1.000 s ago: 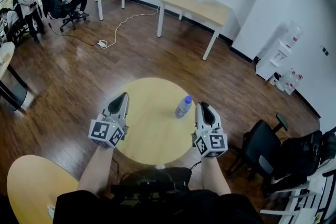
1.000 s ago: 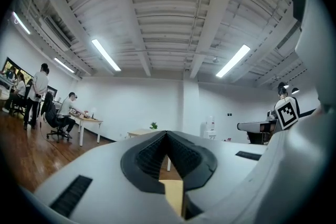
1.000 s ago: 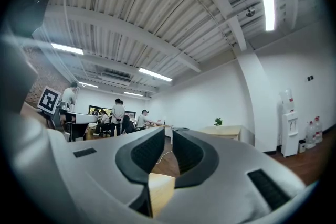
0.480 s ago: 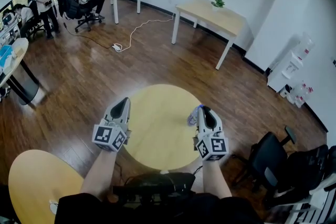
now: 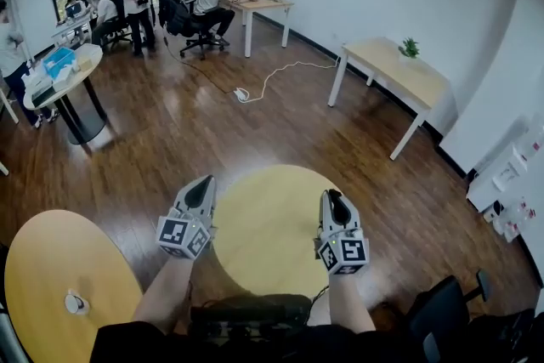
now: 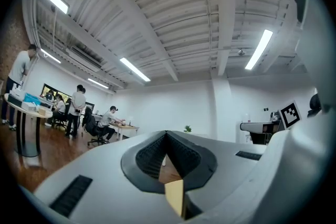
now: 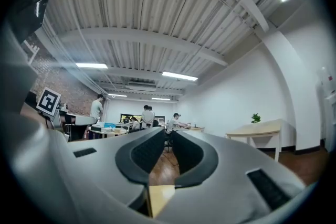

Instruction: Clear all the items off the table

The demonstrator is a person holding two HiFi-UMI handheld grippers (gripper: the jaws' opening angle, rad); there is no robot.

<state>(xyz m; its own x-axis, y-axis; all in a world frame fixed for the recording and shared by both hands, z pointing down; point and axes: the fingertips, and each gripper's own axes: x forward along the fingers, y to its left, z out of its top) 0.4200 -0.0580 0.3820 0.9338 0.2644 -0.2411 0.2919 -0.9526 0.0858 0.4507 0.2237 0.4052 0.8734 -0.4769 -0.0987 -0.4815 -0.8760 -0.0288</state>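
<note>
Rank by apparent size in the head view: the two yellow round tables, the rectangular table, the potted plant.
1. Near-left round table and centre round table: too alike to rank, both partly hidden.
2. Rectangular table.
3. Potted plant.

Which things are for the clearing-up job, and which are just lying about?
For the job:
round yellow table
left hand-held gripper
right hand-held gripper

Just lying about:
potted plant
white power strip on the floor
</note>
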